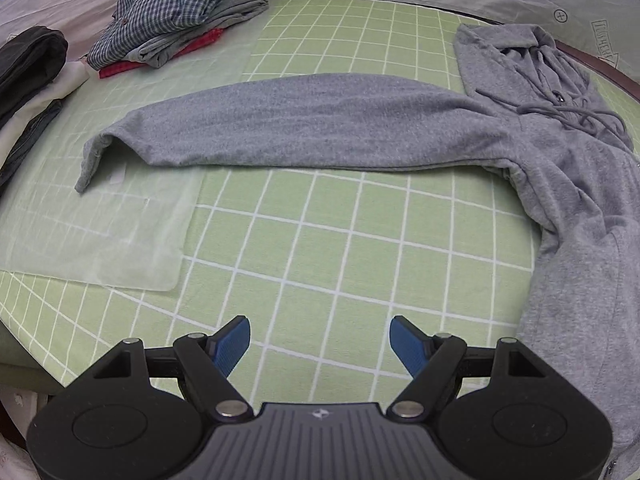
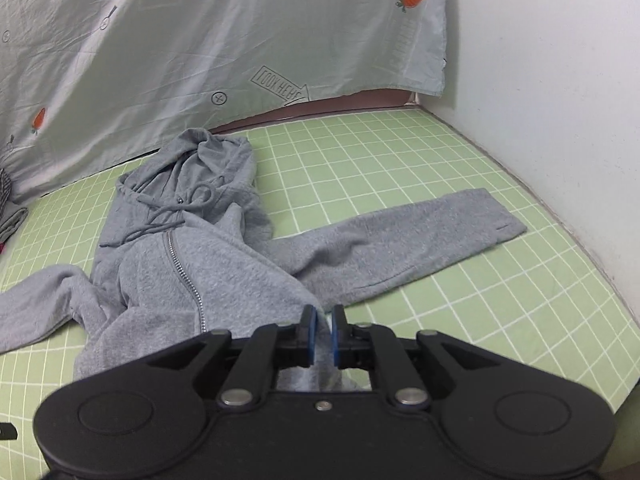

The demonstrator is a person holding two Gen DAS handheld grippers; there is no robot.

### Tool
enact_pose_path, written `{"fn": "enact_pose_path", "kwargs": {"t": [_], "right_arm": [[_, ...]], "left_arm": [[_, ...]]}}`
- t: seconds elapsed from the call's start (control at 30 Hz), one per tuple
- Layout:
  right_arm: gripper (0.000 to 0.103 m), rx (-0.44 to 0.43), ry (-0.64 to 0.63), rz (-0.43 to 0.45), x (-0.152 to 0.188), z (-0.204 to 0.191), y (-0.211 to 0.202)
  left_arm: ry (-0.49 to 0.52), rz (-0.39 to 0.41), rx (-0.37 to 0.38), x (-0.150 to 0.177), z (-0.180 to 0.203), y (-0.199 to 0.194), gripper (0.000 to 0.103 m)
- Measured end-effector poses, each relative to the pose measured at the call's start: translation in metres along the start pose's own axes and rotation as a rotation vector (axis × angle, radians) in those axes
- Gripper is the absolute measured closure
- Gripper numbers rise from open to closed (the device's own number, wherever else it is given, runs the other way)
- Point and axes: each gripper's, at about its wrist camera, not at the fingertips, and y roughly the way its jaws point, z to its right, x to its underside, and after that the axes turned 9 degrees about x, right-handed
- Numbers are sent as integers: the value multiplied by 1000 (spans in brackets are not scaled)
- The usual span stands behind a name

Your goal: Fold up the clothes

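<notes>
A grey zip hoodie (image 2: 168,272) lies face up on the green checked bed sheet (image 2: 400,168), hood toward the back. One sleeve (image 1: 280,124) stretches out to the left in the left wrist view. The other sleeve (image 2: 408,244) stretches right in the right wrist view. My left gripper (image 1: 320,344) is open and empty, hovering over bare sheet in front of the left sleeve. My right gripper (image 2: 324,336) is shut on the hoodie's bottom hem, with grey cloth pinched between its blue pads.
A stack of folded clothes (image 1: 168,20) with a checked shirt on top sits at the back left. Dark garments (image 1: 28,64) lie at the far left. A translucent sheet (image 1: 100,232) lies on the bed. A printed cloth (image 2: 200,40) hangs behind; a white wall (image 2: 560,100) stands on the right.
</notes>
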Motion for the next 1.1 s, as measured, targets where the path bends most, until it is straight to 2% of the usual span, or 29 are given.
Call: {"fn": "enact_pose_path", "kwargs": {"t": [0.03,0.07,0.17,0.33,0.47,0.53,0.67,0.77,0.93,1.0,1.1], "right_arm": [[68,-4,-9,8,-3,1,1],[61,-8,-10,19,-6,4,1],[60,-11,1,43,-20,16,9],[59,-21,34,29,-40,29,32],[53,-34,13,-13,-51,28,56],[51,-34,-3,-38,-57,22,71],[34,-57,-20,-69,-73,4,99],[28,-94,-30,-89,-93,-14,124],[23,-162,-13,-125,-123,-43,170],[23,-183,-21,-148,-131,-55,189],[23,-199,-56,-174,-141,-77,215]], "left_arm": [[-3,5,1,-2,4,0,25],[-6,10,2,-4,7,0,25],[-21,30,5,-13,17,1,25],[-87,57,12,-40,18,7,24],[-132,53,-41,-66,9,19,24],[-151,49,-66,-78,3,25,24],[-186,23,-108,-108,-8,42,22],[-245,-8,-118,-129,-22,59,21],[-467,-36,2,-146,-54,83,21],[-529,-38,1,-150,-61,90,21],[-534,-35,-59,-155,-64,98,17]]}}
